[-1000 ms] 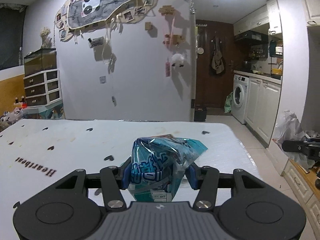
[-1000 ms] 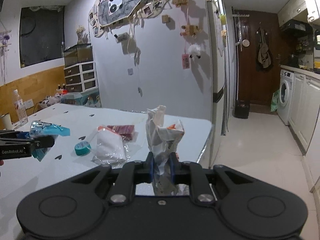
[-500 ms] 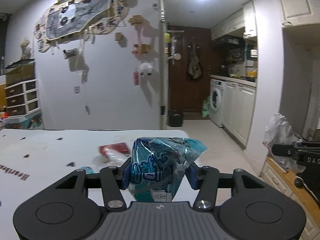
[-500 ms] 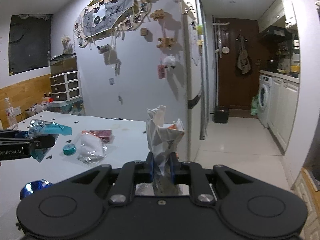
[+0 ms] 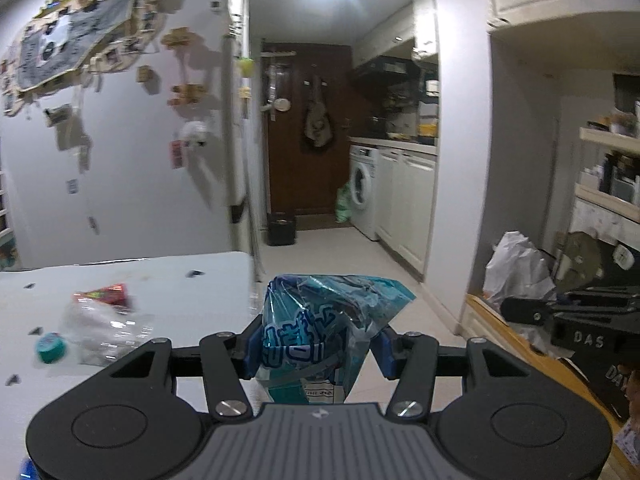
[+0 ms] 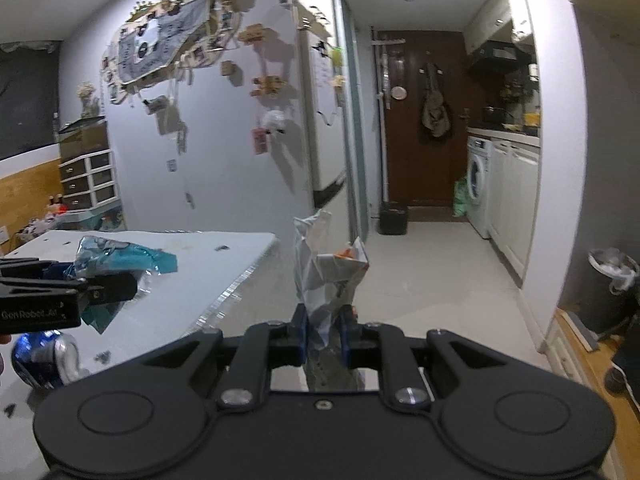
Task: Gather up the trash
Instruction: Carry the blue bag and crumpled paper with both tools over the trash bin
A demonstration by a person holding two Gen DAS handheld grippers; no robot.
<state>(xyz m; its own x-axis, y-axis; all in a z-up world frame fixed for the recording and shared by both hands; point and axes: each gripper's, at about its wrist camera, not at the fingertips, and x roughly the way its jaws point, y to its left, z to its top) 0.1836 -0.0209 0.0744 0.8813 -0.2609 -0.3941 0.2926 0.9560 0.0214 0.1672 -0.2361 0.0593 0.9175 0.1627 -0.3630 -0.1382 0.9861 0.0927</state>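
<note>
One white bench [image 5: 168, 280], heart-printed, stretching left of both claws and serving as landmark. One lined trash bin [image 6: 608, 288] against the wall well off the bench's right end, seen only from the right wrist. One crushed blue can [image 6: 44, 354] on the bench's near edge, plain only in that same view. One clear plastic wrapper [image 5: 100, 332] on the bench beside one red packet [image 5: 106, 293] and one teal tape roll [image 5: 50, 347], shown only by the left wrist. Left claw [image 5: 316, 346] partly closed, pads pressing one blue snack bag [image 5: 320, 320], held just past the bench's right edge. Right claw [image 6: 324, 330] nearly closed, pinching one crumpled white wrapper [image 6: 324, 276] upright, off the bench's right end above the floor.
</note>
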